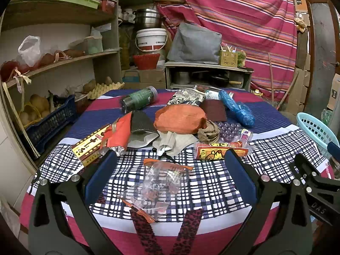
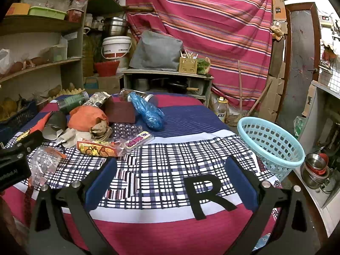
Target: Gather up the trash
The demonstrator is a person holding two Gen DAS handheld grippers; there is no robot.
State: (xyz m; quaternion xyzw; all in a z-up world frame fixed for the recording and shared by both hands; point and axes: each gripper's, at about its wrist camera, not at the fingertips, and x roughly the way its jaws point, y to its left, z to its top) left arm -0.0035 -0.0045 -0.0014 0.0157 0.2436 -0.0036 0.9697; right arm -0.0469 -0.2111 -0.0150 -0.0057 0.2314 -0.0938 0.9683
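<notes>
Trash lies in a heap across the clothed table (image 1: pixel 212 182): a clear crumpled plastic bag (image 1: pixel 161 187) nearest me, a yellow-red snack wrapper (image 1: pixel 221 150), an orange paper bag (image 1: pixel 180 119), a blue plastic bag (image 1: pixel 238 108) and a green-labelled jar (image 1: pixel 140 99) lying on its side. My left gripper (image 1: pixel 170 172) stands open just above the clear bag, holding nothing. My right gripper (image 2: pixel 172 178) is open over bare checked cloth, with the snack wrapper (image 2: pixel 97 148) ahead to its left. A light blue basket (image 2: pixel 269 144) stands at the table's right edge.
Shelves (image 1: pixel 53 63) with produce and a dark blue crate (image 1: pixel 51 121) stand close on the left. Behind the table are a low cabinet (image 1: pixel 208 74), a white bucket (image 1: pixel 152 40) and a striped hanging cloth (image 2: pixel 201 31). Metal bowls (image 2: pixel 316 165) sit to the right of the basket.
</notes>
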